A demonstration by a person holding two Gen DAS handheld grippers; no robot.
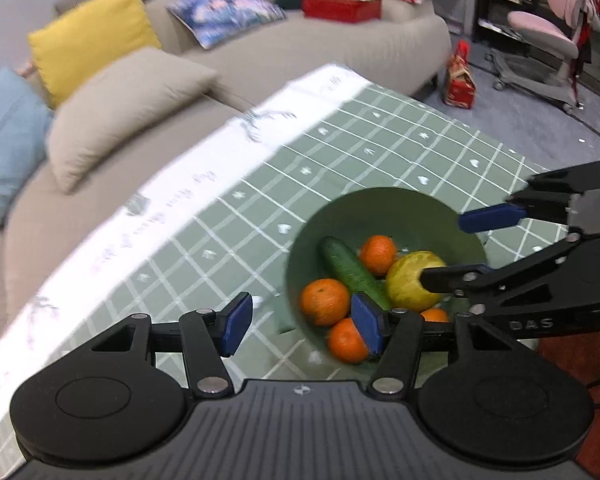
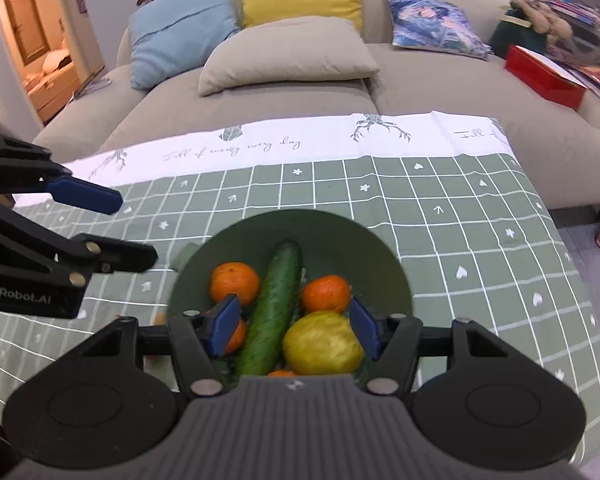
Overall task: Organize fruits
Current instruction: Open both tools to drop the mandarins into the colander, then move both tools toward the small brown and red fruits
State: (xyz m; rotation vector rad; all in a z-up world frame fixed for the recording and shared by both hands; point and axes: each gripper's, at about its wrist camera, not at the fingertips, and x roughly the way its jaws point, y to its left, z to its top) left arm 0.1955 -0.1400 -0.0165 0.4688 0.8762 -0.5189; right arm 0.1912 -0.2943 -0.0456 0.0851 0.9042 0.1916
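Fruits sit heaped in the green bowl (image 2: 340,240) on my checked tablecloth (image 2: 460,220): dark cucumber (image 2: 274,312) through the middle, oranges (image 2: 234,283) at 10 and 2 o'clock, yellow lemon (image 2: 322,343) at 5. Right gripper (image 2: 294,326) and left gripper (image 1: 300,324) both spread wide, holding nothing.

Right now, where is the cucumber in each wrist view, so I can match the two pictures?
Left wrist: the cucumber lies in the green bowl, right of centre, slanting from upper left to lower right, between two oranges.
Right wrist: the cucumber sits near the centre, running almost vertically, just left of the yellow fruit.
Shared landmark: the yellow fruit beside the cucumber in both views.
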